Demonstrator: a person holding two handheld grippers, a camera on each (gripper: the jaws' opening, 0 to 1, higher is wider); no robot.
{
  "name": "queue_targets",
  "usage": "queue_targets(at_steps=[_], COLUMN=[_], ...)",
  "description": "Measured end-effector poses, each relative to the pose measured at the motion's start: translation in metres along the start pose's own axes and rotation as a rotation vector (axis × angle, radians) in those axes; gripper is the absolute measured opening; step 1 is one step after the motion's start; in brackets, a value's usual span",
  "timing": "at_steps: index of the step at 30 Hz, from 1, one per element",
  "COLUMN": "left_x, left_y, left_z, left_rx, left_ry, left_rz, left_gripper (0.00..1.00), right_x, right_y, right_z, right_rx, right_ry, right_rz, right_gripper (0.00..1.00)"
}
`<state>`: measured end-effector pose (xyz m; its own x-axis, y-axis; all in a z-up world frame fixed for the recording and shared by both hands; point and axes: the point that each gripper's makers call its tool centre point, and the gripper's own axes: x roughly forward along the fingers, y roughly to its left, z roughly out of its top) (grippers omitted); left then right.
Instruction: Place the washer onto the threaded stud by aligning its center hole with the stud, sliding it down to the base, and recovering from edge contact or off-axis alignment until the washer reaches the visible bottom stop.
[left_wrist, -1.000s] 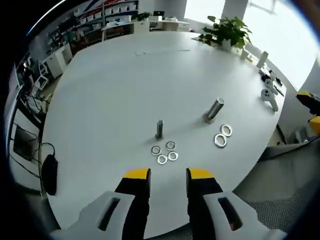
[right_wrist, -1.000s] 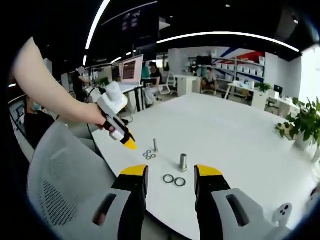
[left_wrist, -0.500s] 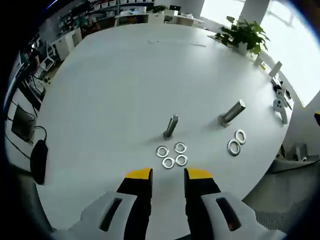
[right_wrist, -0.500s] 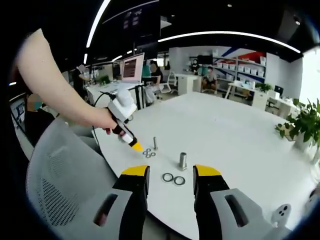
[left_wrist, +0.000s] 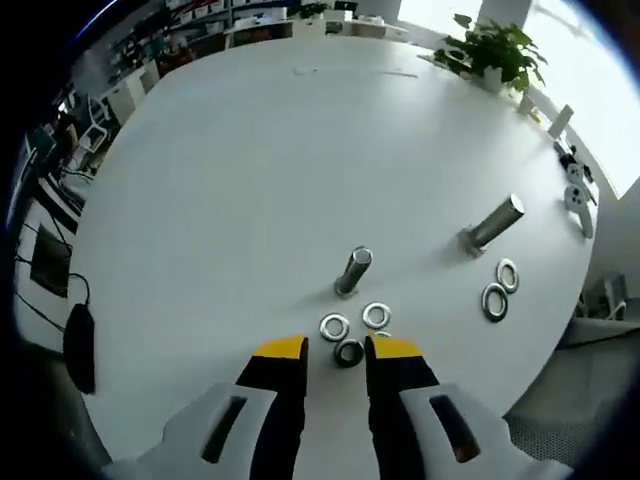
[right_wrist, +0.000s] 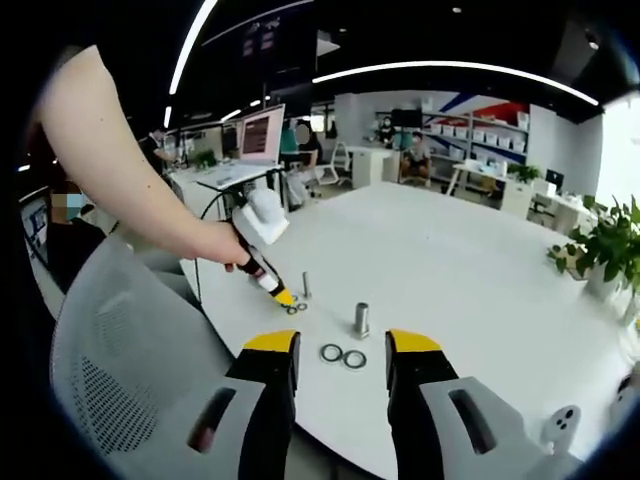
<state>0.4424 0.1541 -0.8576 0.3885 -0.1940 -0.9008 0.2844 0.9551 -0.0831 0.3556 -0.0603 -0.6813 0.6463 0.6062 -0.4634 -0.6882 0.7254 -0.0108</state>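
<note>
On the white table (left_wrist: 250, 170) a small threaded stud (left_wrist: 352, 270) stands upright, with several small washers (left_wrist: 376, 315) lying just in front of it. My left gripper (left_wrist: 338, 350) is open and low over the table, and one small washer (left_wrist: 348, 352) lies between its yellow fingertips (left_wrist: 278, 348). To the right a thicker stud (left_wrist: 492, 223) has two larger washers (left_wrist: 494, 300) beside it. My right gripper (right_wrist: 342, 345) is open with nothing in it, held back from the table edge. From there I see the left gripper (right_wrist: 284, 297), the small stud (right_wrist: 306, 287) and the thick stud (right_wrist: 361, 320).
A potted plant (left_wrist: 495, 45) and white hand controllers (left_wrist: 578, 195) sit at the table's far right. A black object (left_wrist: 78, 345) hangs off the left edge. A grey mesh chair (right_wrist: 130, 370) stands below the person's arm (right_wrist: 120, 180). Office desks and people are behind.
My left gripper has moved forward and down to the small washers, and one washer now lies between its tips. The right gripper has hardly moved.
</note>
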Motion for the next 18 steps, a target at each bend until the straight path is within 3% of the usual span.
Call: queue_targets(at_steps=[4, 9, 18], left_x=[0.003, 0.003, -0.002], left_y=[0.001, 0.004, 0.005], left_z=[-0.004, -0.003, -0.012], left_rx=[0.059, 0.057, 0.178], left_ry=[0.027, 0.018, 0.040], left_rz=[0.018, 0.014, 0.023], left_gripper=[0.19, 0.18, 0.18], right_x=[0.000, 0.000, -0.001], right_y=[-0.001, -0.002, -0.003], right_z=[0.000, -0.001, 0.000], right_rx=[0.002, 0.002, 0.002], right_ry=[0.001, 0.002, -0.001], right_rz=[-0.003, -0.003, -0.006], right_gripper=[0.36, 0.36, 0.35])
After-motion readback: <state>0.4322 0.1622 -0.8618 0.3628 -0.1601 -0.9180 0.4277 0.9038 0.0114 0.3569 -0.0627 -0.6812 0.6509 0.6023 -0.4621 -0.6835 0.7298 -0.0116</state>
